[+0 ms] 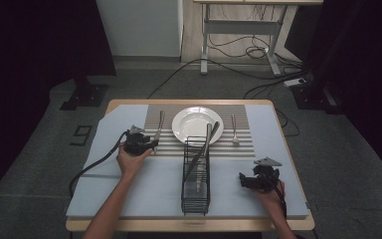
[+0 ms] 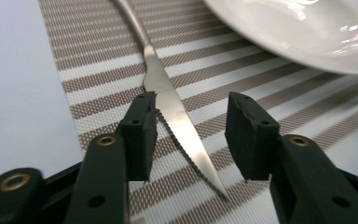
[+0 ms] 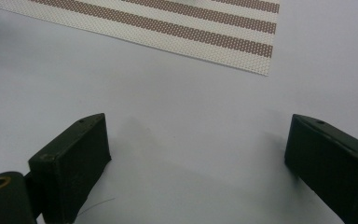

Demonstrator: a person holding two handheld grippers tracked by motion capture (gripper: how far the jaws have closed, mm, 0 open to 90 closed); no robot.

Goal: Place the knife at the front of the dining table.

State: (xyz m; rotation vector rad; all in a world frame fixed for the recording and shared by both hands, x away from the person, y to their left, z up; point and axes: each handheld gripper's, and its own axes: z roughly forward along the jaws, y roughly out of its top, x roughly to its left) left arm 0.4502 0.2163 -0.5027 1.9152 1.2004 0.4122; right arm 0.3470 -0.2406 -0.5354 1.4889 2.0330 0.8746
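Steel knife (image 2: 177, 119) lies flat on the striped placemat (image 2: 98, 70), and I have it between my left gripper's (image 2: 193, 140) jaws. Those jaws stand apart, released: the blade runs close along the inner face of the one jaw, while the other is well clear of it, so nothing is clamped. The tip points back toward my camera, and the handle runs away up the mat. From the high view I see the knife (image 1: 158, 126) left of the white plate (image 1: 189, 124), with my left gripper (image 1: 151, 145) low over its near end and my left hand (image 1: 129, 160) behind it.

On the far side of the plate a fork (image 1: 234, 130) lies on the same mat. In front of the plate stands a black wire rack (image 1: 196, 196) on the pale blue cover (image 1: 144, 194) of the table, with more cutlery (image 1: 205, 147) leaning out of it over the plate's rim.

My right gripper (image 1: 242, 180) rests well to the right of the rack, near the table's front edge. In the right gripper view its jaws (image 3: 196, 154) stand wide apart over bare blue cover, gripping nothing, with a corner of the placemat (image 3: 177, 28) beyond.
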